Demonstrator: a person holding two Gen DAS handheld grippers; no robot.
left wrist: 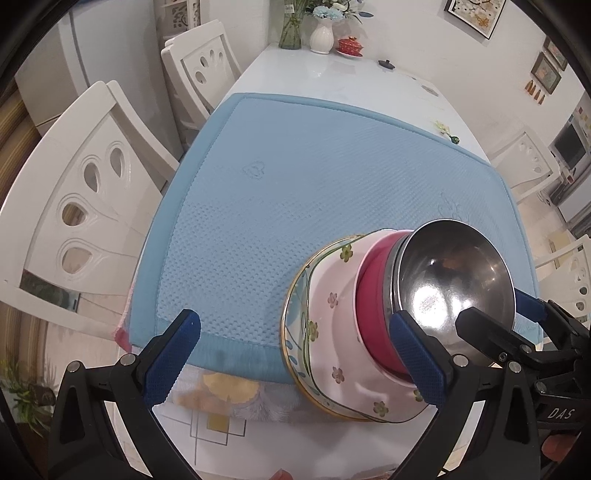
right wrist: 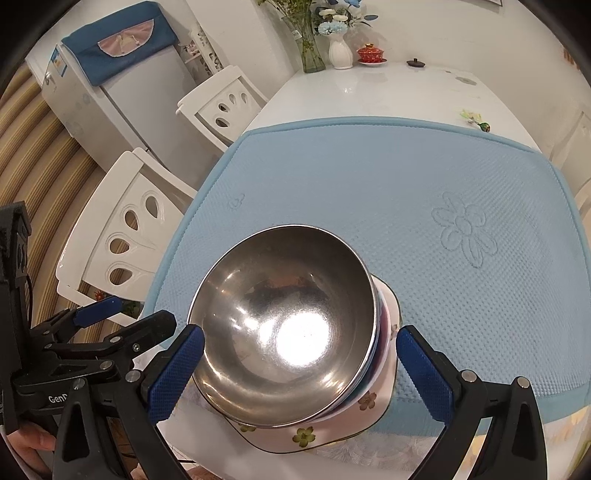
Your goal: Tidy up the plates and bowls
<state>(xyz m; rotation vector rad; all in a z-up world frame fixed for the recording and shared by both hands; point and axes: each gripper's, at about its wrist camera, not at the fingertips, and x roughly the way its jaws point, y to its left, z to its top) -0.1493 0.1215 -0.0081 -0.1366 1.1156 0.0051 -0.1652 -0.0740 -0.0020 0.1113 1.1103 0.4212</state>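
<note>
A stack stands on the near edge of the blue mat [left wrist: 277, 177]. At the bottom is a gold-rimmed plate [left wrist: 291, 325], then a white flowered dish [left wrist: 332, 332], a pink bowl [left wrist: 373, 314], and a steel bowl [left wrist: 454, 273] on top. My left gripper [left wrist: 295, 356] is open, and its right finger [left wrist: 417, 358] stands just in front of the stack. In the right wrist view my right gripper [right wrist: 301, 373] is open wide with the steel bowl [right wrist: 284, 325] between its fingers. The flowered dish [right wrist: 332, 435] shows under the bowl. Whether a pad touches the bowl is unclear.
White chairs [left wrist: 85, 206] stand along the table's left side and another [left wrist: 524, 162] on the right. Vases [left wrist: 321, 35], a red lidded cup [left wrist: 349, 46] and a small dark lid [left wrist: 387, 63] sit at the far end. A grey fridge [right wrist: 110, 85] stands back left.
</note>
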